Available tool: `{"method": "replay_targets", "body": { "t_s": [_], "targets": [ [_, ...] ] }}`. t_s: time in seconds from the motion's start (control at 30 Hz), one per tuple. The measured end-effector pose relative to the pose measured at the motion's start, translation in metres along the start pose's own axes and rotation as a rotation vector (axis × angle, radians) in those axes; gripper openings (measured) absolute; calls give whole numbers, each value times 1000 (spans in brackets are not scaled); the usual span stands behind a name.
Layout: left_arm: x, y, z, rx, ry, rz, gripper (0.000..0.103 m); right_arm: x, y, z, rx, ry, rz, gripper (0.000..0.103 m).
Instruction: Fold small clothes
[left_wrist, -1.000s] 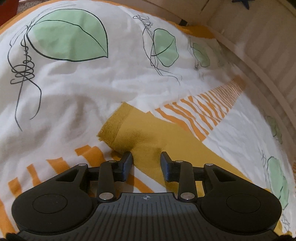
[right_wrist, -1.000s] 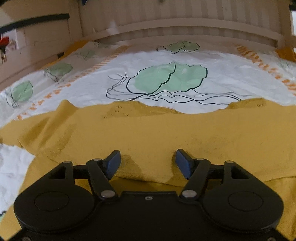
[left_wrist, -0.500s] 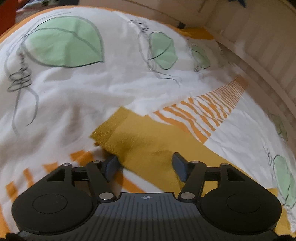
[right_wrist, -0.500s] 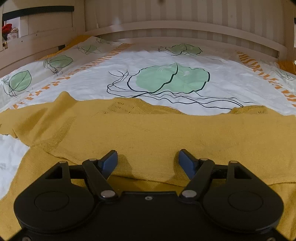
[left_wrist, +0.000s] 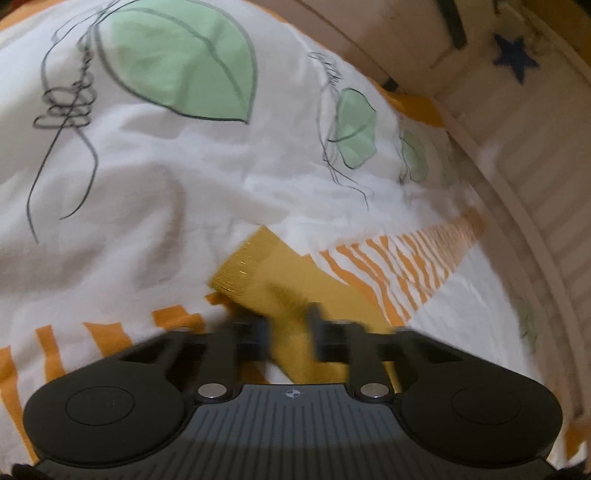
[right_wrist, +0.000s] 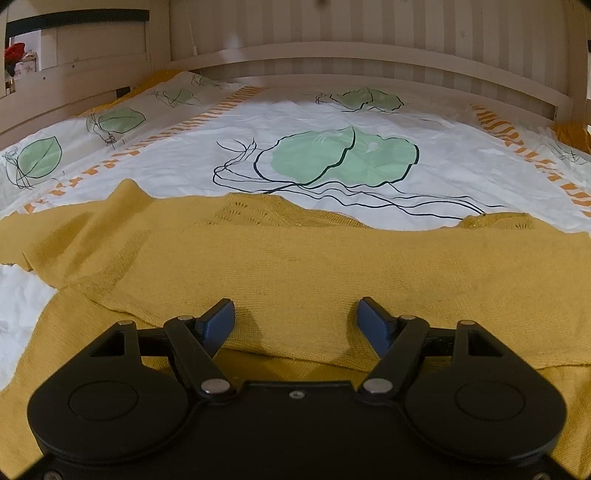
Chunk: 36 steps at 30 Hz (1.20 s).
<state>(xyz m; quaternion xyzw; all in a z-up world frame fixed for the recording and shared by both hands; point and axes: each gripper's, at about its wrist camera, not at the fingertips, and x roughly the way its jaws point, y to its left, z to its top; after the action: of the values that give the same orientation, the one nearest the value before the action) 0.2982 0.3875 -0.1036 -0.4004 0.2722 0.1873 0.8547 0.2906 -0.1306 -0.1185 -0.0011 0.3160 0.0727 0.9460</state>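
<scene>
The left gripper (left_wrist: 290, 328) has just narrowed around the yellow sleeve (left_wrist: 273, 280), blur hiding any grip, while the right gripper (right_wrist: 296, 320) hangs wide open over the sweater (right_wrist: 314, 266), so sleeve folding looks imminent.

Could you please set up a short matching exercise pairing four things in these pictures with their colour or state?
Things:
1. left hand-held gripper
2. right hand-held gripper
3. mustard sweater
4. blue star

Colour or state:
A. spread across the bedsheet, folded over on itself near the camera
B. fingers wide apart over the knit, gripping nothing
C. stuck on the pale surface behind the bed
D. fingers close on either side of the sleeve, blurred

Pairs: 1-D, 2-B, 3-A, 4-C
</scene>
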Motion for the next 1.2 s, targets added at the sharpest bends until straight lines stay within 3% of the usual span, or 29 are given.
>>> {"method": "replay_targets", "body": {
  "t_s": [0.1,0.17,0.3,0.43,0.6,0.77,0.93,1.1,1.2],
  "targets": [
    [-13,-4,9,-3,-63,-34,3,0,0,0,2,1,2,75],
    [-28,-23,18,82,-119,-20,3,0,1,0,3,2,3,75],
    [-50,-65,33,191,-145,-39,3,1,0,1,2,8,3,75],
    [-76,-120,31,308,-164,-116,3,1,-3,5,16,29,24,78],
    [-110,-197,4,471,-172,-251,3,-4,-13,18,41,65,76,78],
    [-141,-275,-47,620,-149,-434,3,-37,-40,25,124,21,95,78],
    [-142,-337,-124,694,-37,-592,3,-67,-75,16,169,6,62,78],
    [-114,-364,-212,727,113,-632,3,-89,-105,2,207,9,20,78],
    [-92,-371,-264,754,199,-595,4,-97,-122,-6,233,19,-1,78]
  ]
}}
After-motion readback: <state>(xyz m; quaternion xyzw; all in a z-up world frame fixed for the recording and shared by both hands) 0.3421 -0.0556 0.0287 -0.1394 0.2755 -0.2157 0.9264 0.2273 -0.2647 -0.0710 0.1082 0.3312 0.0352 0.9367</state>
